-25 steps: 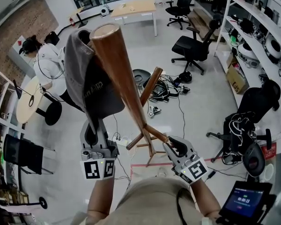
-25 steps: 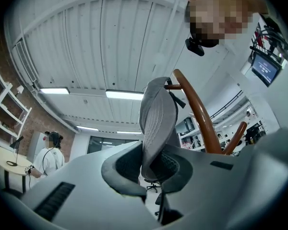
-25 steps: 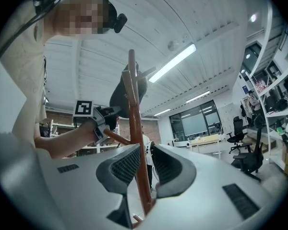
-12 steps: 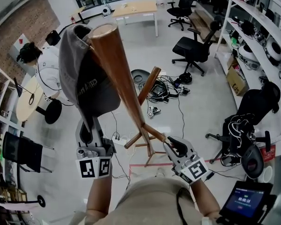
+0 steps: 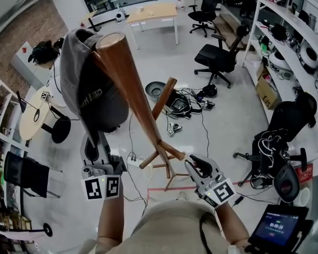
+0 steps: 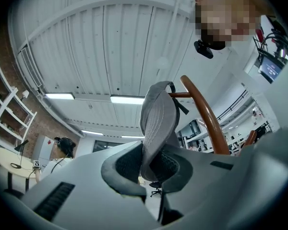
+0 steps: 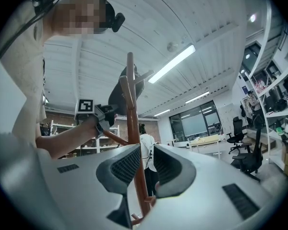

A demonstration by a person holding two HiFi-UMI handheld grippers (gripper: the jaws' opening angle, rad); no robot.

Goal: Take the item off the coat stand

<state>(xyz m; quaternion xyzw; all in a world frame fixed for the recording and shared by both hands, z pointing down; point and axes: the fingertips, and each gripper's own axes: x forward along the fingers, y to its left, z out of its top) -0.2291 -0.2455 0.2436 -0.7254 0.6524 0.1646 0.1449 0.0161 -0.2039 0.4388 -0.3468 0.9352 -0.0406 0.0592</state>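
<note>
1. My left gripper (image 6: 152, 163) had its fingers clamped on the brim of the grey cap (image 5: 90, 89).
2. The cap hung at the top of the wooden coat stand (image 5: 132, 97) (over an upper peg, beside the pole's head).
3. My right gripper (image 5: 200, 166) hovered near a lower peg, fingers apart, gripping nothing.
</note>
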